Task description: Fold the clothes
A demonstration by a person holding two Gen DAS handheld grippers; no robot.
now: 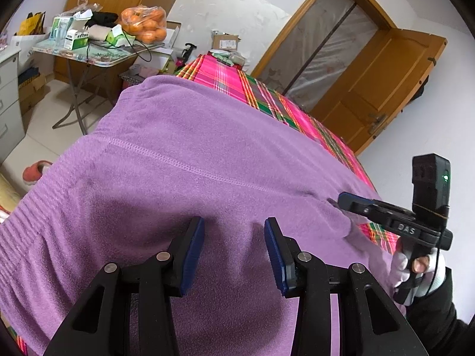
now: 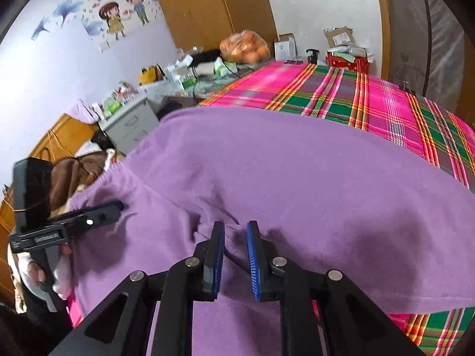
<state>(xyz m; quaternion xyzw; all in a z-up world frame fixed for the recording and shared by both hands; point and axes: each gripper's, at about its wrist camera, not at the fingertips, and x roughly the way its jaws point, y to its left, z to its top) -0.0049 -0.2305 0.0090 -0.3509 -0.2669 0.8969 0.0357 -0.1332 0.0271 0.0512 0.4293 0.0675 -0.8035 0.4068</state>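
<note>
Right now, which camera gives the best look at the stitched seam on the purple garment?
The left wrist view. The seam runs in sharp focus across the purple garment above the left gripper. In the right wrist view no seam can be made out; the fabric near the right gripper is bunched and slightly blurred.

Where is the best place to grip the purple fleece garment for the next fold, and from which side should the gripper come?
Probably the near edge of the purple garment, where it lies flat on the plaid cloth. Come in low from the near side, so one finger slides under the edge. The right gripper stands there, with a small raised ridge between its fingers; the left gripper is open over flat fabric.
</note>
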